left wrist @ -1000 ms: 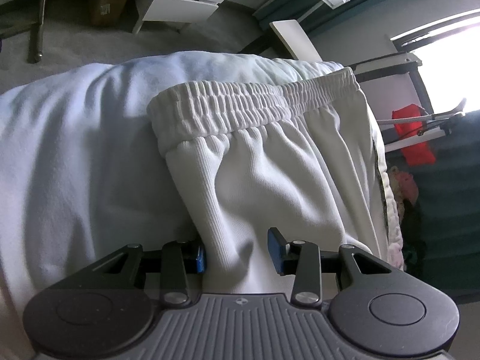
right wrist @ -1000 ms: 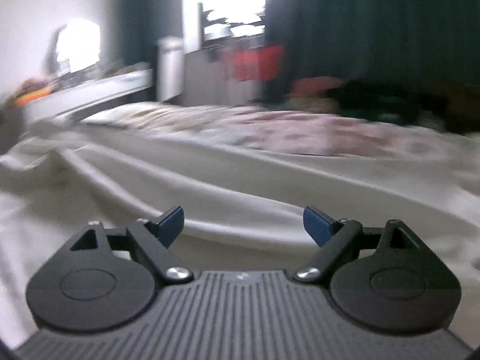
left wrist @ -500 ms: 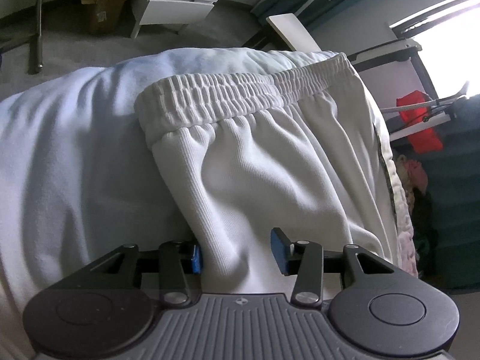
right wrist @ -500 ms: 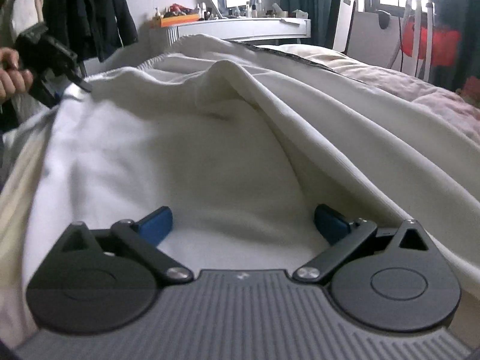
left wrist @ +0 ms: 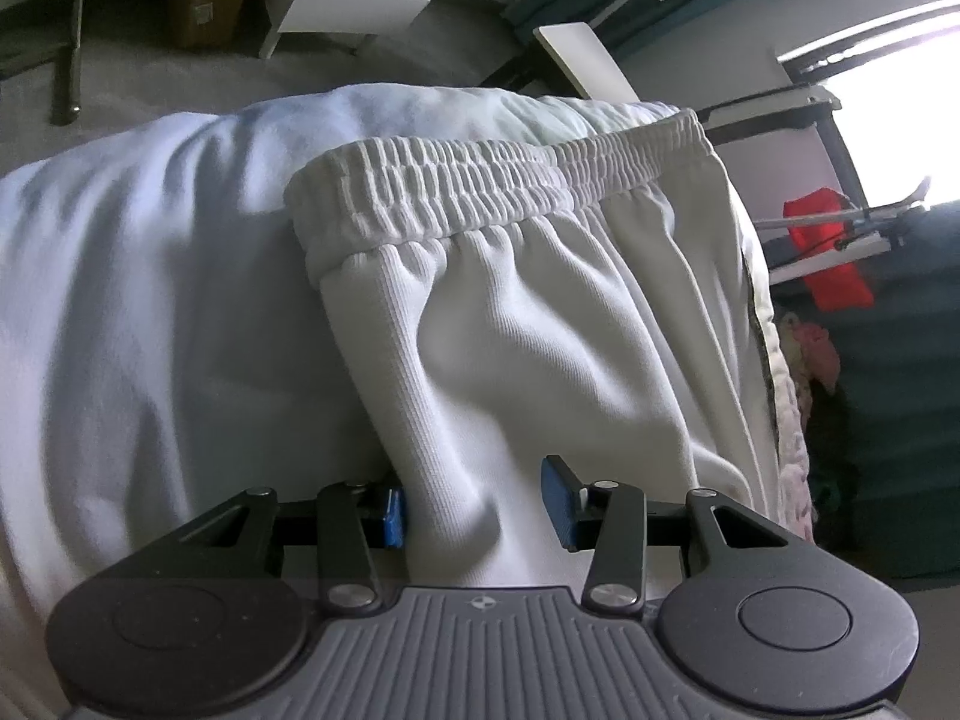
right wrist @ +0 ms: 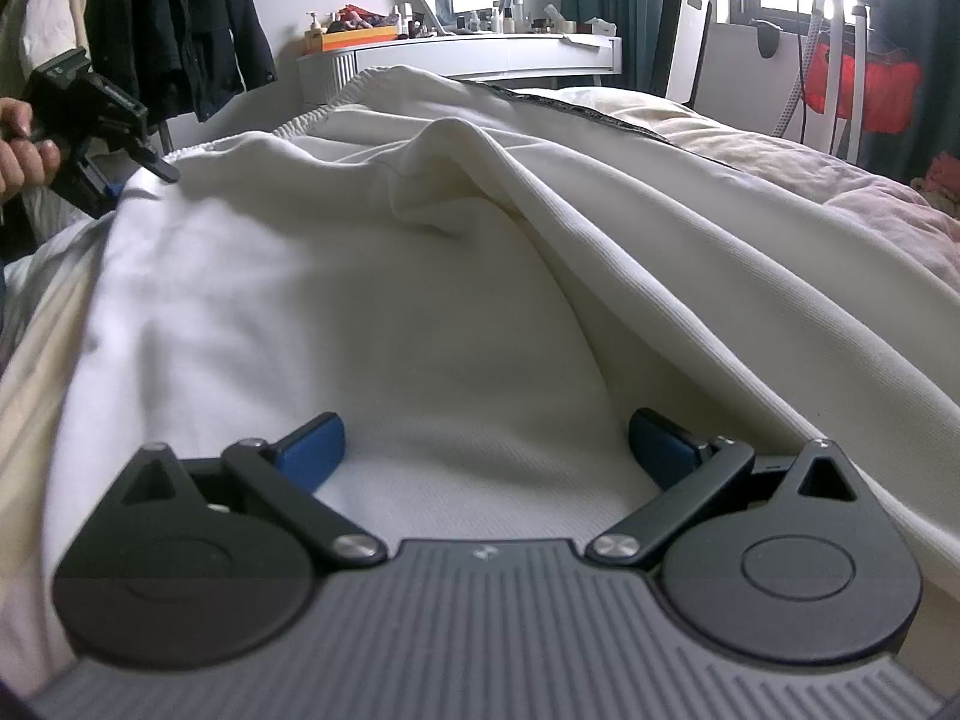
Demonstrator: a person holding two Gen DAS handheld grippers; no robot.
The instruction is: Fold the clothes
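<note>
White ribbed trousers [left wrist: 540, 330] with an elastic waistband [left wrist: 480, 180] lie on the bed. In the left wrist view my left gripper [left wrist: 474, 510] is open, its blue pads on either side of a raised fold at the trousers' side edge, below the waistband. In the right wrist view the trousers [right wrist: 540, 228] stretch away, one leg folded in a ridge. My right gripper [right wrist: 486, 444] is wide open, low over the white cloth with nothing between the pads. The left gripper [right wrist: 90, 126], held by a hand, shows at the far left by the waistband.
The trousers rest on a white sheet [left wrist: 150, 300] over the bed. A pinkish duvet [right wrist: 840, 180] lies to the right. A white dressing table [right wrist: 468, 60] with bottles, dark coats [right wrist: 174, 18] and a red garment [right wrist: 864, 90] stand beyond the bed.
My right gripper has swung from facing the window to looking along the trousers toward the waistband, and has settled low over the cloth. My left gripper has barely moved.
</note>
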